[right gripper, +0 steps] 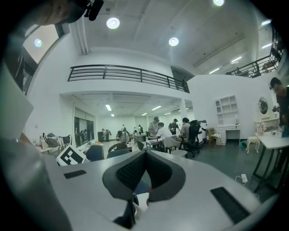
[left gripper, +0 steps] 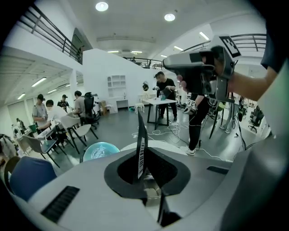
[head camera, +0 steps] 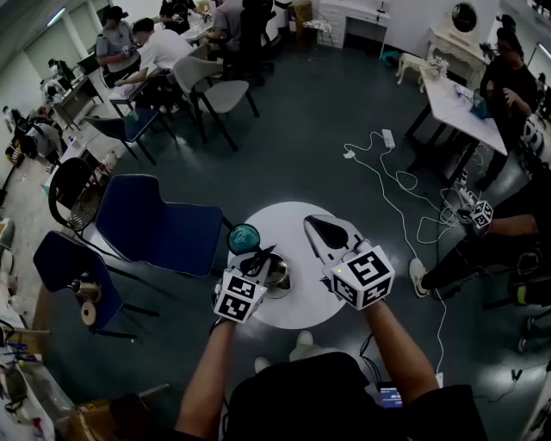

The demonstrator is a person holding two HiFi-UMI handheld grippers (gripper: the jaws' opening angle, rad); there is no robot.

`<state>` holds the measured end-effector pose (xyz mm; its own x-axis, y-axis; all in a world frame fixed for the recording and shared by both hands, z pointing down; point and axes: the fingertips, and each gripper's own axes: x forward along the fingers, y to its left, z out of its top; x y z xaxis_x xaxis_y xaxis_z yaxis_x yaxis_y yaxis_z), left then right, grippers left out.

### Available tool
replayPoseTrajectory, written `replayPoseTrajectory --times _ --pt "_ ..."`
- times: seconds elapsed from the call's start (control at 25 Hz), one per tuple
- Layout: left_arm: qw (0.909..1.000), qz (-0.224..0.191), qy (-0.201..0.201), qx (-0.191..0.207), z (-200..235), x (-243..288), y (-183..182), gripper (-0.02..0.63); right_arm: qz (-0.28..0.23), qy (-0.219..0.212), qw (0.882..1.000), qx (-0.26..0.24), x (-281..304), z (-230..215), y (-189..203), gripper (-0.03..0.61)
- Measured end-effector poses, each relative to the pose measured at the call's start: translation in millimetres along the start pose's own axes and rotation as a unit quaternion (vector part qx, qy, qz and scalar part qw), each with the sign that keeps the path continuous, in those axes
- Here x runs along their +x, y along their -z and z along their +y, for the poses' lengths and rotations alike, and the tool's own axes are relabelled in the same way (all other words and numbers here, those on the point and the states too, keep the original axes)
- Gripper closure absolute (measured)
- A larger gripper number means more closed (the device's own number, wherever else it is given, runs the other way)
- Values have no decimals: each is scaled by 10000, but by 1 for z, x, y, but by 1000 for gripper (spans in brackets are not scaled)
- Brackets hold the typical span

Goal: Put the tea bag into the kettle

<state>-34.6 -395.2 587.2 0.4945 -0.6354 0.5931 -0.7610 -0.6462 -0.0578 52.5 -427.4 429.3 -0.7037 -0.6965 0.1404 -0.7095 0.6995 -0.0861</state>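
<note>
My left gripper (head camera: 256, 259) pinches the thin dark tea bag (left gripper: 142, 151) over the shiny metal kettle (head camera: 280, 277). My right gripper (head camera: 322, 227) is closed on nothing.

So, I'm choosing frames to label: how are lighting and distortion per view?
Head view: dim, fisheye-bent, round white table brightest. Left gripper view: black vignette, glaring ceiling lamps, flat barcoded tea bag sharp. Right gripper view: brightly lit, black balcony railing bowed, black rim.

Round white table (head camera: 297, 222) before me: teal disc (head camera: 244, 238) at far-left rim, steel kettle (head camera: 281, 277) just beside.
</note>
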Motion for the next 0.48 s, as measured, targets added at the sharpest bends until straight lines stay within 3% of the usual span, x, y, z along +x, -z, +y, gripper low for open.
replayPoseTrajectory --times 0.24,0.48 --pt "9985 477 65 262 -8 26 20 577 33 -56 10000 71 1 -14 12 560" --pt "9915 1079 129 721 -8 38 43 577 68 -113 9999 107 11 -16 18 560"
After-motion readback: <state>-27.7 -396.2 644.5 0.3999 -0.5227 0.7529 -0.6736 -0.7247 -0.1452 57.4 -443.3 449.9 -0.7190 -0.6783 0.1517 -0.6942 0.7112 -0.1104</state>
